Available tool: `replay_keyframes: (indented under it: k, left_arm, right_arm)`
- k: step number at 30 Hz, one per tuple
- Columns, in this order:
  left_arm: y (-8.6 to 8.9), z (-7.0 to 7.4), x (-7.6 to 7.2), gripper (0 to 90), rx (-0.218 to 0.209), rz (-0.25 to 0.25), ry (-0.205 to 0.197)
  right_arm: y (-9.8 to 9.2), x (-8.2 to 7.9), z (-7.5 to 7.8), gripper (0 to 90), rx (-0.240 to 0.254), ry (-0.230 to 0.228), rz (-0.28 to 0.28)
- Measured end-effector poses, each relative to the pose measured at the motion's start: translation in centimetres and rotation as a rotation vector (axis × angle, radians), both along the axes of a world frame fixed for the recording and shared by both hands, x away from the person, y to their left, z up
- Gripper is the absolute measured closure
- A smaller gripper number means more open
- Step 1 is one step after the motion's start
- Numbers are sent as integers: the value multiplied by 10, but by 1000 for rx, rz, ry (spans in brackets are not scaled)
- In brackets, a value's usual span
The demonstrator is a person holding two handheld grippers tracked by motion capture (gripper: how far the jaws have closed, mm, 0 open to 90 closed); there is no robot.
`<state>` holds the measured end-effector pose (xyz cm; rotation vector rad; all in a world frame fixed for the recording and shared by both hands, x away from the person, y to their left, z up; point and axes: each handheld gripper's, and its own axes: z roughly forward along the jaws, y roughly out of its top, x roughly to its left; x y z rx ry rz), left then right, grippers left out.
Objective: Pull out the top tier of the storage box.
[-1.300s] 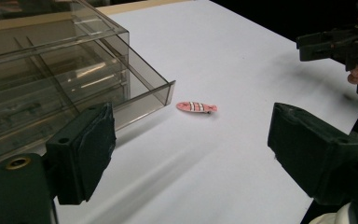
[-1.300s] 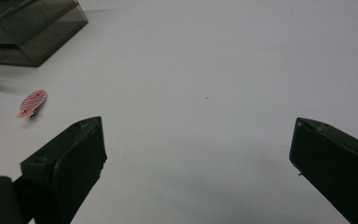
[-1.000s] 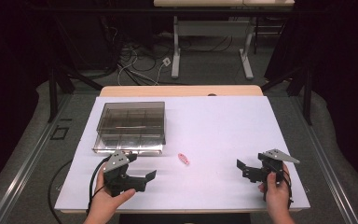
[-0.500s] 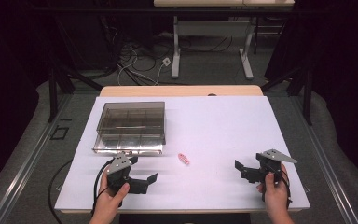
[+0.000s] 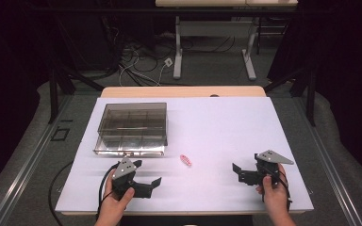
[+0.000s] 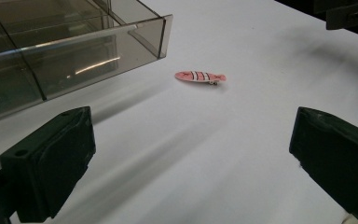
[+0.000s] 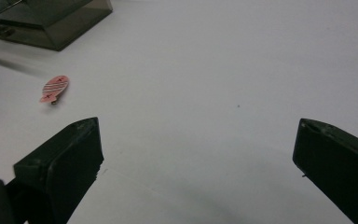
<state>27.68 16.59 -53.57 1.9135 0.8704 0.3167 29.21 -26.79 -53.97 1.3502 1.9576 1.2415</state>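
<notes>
Your left gripper (image 5: 152, 182) and right gripper (image 5: 238, 172) rest low on the white surface (image 5: 217, 127), fingers of each spread wide and holding nothing. The small pink striped fish-shaped clip (image 5: 185, 160) lies untouched just off the near right corner of the smoky clear plastic compartment box (image 5: 132, 128), between your two hands and nearer the left. Nothing looks done yet; the pickup and any placing remain. The box's visible compartments look empty, though the tint hides some.
</notes>
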Motion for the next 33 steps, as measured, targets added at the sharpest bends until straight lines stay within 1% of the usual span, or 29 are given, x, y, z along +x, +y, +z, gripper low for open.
replay_keyframes:
  k: [1,3,8,10,13,15,16,18,19,20,22,24,25,26,28,29,30,32,33]
  left_arm:
    - [0,-1,0,5,6,3,-4]
    - [1,-3,1,5,1,4,-3]
    - [3,-7,1,5,9,0,-1]
    - [3,-9,1,5,5,0,4]
    - [4,-11,2,5,3,-7,15]
    - [3,-11,2,5,-3,0,21]
    - [3,-11,2,5,-1,2,18]
    - [3,-12,3,4,0,7,19]
    - [2,-12,3,5,-3,12,17]
    - [2,-11,3,5,-8,17,16]
    - [1,-11,3,4,-16,15,21]
    - [0,-11,3,5,-14,13,29]
    - [0,-11,3,5,-15,15,29]
    - [-1,-11,3,5,-17,18,32]
    - [-1,-11,2,4,-13,17,27]
    - [-2,-11,2,5,-24,25,33]
    - [-2,-10,3,4,-25,26,30]
    - [-2,-10,3,5,-34,33,29]
    - [-2,-10,3,5,-32,35,28]
  right_arm:
    - [1,0,0,10,-1,-2,6]
    - [4,-2,2,8,-5,-4,29]
    - [9,-3,4,7,8,-3,58]
    - [12,-4,5,6,12,2,69]
    - [17,-6,6,0,-2,4,93]
    - [21,-7,6,0,-12,-1,105]
    - [23,-8,6,0,-14,8,107]
    - [27,-9,6,0,-24,2,124]
    - [29,-10,7,0,-25,14,133]
    - [31,-10,7,0,-32,15,138]
    - [34,-10,8,0,-28,13,140]
    - [37,-9,8,0,-13,10,139]
    - [40,-9,8,0,-10,16,135]
    - [40,-9,8,0,-14,17,140]
    - [43,-8,7,0,-18,15,142]
    - [44,-8,7,0,-25,16,141]
    - [46,-8,8,0,-21,24,143]
    - [49,-8,9,0,-17,25,143]
    - [51,-8,11,0,-18,38,149]
